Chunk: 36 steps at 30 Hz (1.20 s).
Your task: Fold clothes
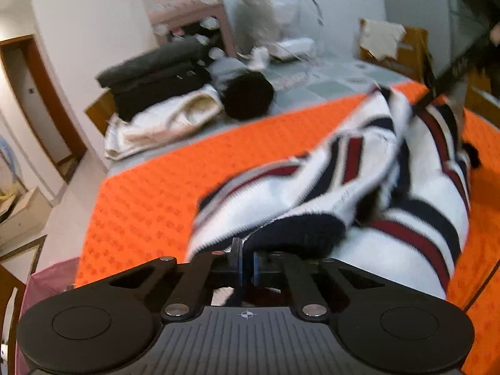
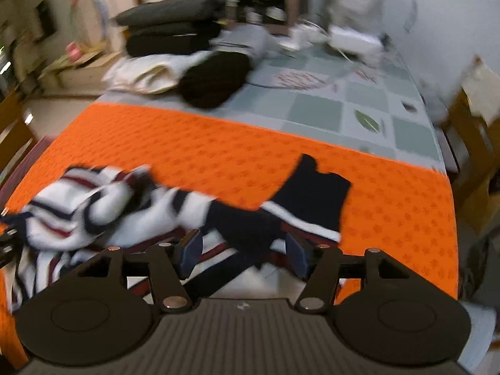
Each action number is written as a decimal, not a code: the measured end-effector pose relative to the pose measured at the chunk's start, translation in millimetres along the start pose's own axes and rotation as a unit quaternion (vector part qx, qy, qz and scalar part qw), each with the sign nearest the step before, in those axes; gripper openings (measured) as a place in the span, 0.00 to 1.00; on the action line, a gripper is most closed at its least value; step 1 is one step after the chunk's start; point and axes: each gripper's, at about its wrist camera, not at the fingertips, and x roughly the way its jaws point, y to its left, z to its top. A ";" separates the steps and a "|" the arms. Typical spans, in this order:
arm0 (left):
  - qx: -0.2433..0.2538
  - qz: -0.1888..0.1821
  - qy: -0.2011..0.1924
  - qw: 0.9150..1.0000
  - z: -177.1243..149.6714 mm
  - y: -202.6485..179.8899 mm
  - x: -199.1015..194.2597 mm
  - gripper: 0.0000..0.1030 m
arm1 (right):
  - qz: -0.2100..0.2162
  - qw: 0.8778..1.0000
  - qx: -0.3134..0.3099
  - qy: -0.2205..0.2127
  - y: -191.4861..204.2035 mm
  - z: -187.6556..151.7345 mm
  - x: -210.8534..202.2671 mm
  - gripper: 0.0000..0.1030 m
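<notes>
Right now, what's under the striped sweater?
The striped sweater lies bunched on the orange patterned cloth, which shows bare around it. The left gripper is shut on its navy hem. Anything beneath the bunched folds is covered.

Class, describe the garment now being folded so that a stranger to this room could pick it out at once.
Find the orange cloth covering the near half of the table. On it lies a crumpled striped sweater, the left gripper shut on its navy hem. Unlike the plain dark and cream clothes piled beyond, it is white with navy and red bands.
</notes>
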 end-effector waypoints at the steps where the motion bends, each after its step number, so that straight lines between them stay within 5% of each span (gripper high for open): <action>1: -0.010 0.008 -0.006 1.000 3.6 3.4 -2.1 0.07 | 0.005 1.000 0.022 0.012 -8.5 2.6 9.4 0.62; 3: -0.037 0.026 -0.020 0.999 13.1 14.2 -8.3 0.07 | 0.030 0.998 0.053 0.036 -19.4 3.6 25.3 0.51; 4: -0.051 0.035 -0.028 0.998 18.0 19.8 -11.9 0.07 | 0.043 0.996 0.061 0.041 -22.0 4.4 28.5 0.28; 6: -0.073 0.057 -0.047 0.995 30.3 31.9 -20.7 0.07 | 0.055 0.997 0.056 0.020 -17.8 10.6 12.6 0.09; 12: -0.140 0.121 -0.126 0.975 77.6 75.3 -64.0 0.06 | 0.092 0.994 0.042 -0.045 -5.3 29.3 -35.4 0.07; 18: -0.191 0.166 -0.237 0.938 116.5 119.4 -139.8 0.06 | 0.110 0.983 -0.004 -0.148 21.3 52.3 -125.5 0.06; 25: -0.182 0.216 -0.341 0.897 147.1 168.5 -235.4 0.06 | 0.171 0.953 -0.034 -0.247 42.1 71.8 -235.3 0.06; 30: -0.173 0.262 -0.380 0.870 170.2 203.6 -286.6 0.06 | 0.247 0.935 -0.045 -0.250 70.3 64.7 -268.4 0.06; 36: -0.120 0.315 -0.400 0.852 210.3 231.3 -322.6 0.06 | 0.378 0.900 -0.052 -0.209 122.2 52.0 -274.9 0.06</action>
